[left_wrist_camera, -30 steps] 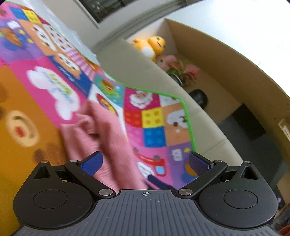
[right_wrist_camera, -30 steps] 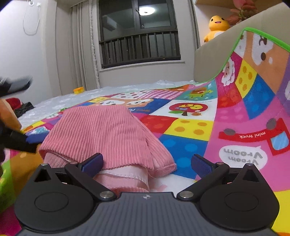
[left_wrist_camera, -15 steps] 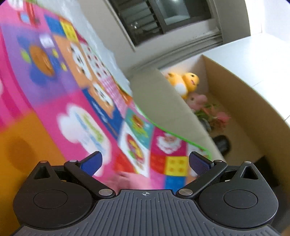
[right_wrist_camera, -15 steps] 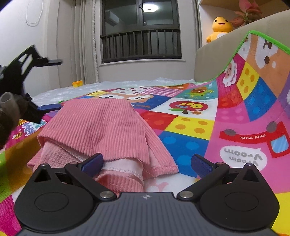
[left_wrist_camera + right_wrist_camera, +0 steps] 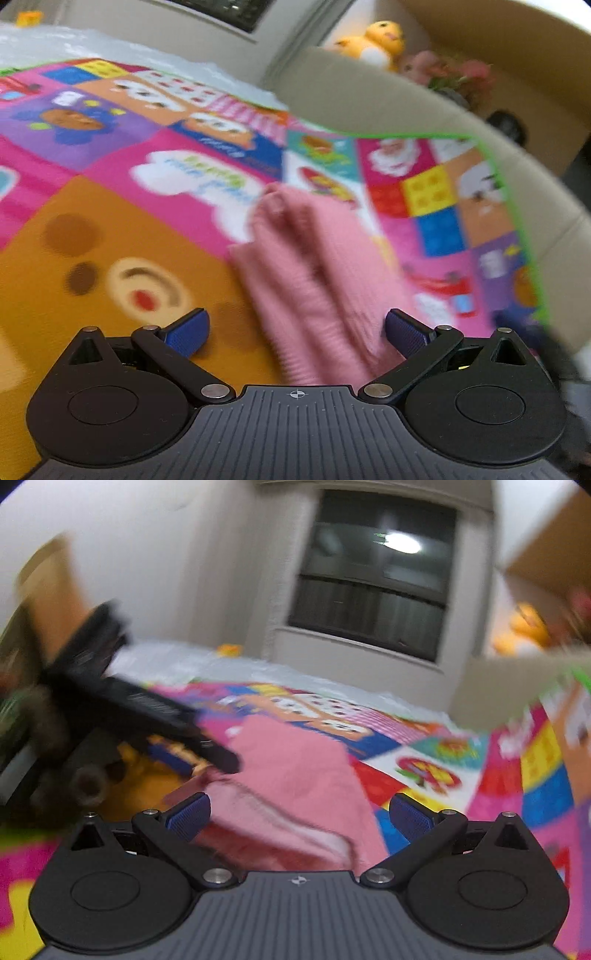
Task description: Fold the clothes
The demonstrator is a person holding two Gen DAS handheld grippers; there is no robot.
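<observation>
We see the pink garment [image 5: 317,273] back in the left view, bunched on the play mat [image 5: 110,221]. Our left gripper [image 5: 295,328] now points down at it, jaws wide. The right gripper [image 5: 299,812], also wide, has tilted upward; blur probably hides fold detail.

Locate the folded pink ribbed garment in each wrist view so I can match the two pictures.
Left wrist: the folded pink ribbed garment lies centre to lower right on the colourful play mat, running down between the open jaws.
Right wrist: the garment sits lower centre, just ahead of the open jaws.
Shared landmark: the yellow plush toy behind the mat.
</observation>
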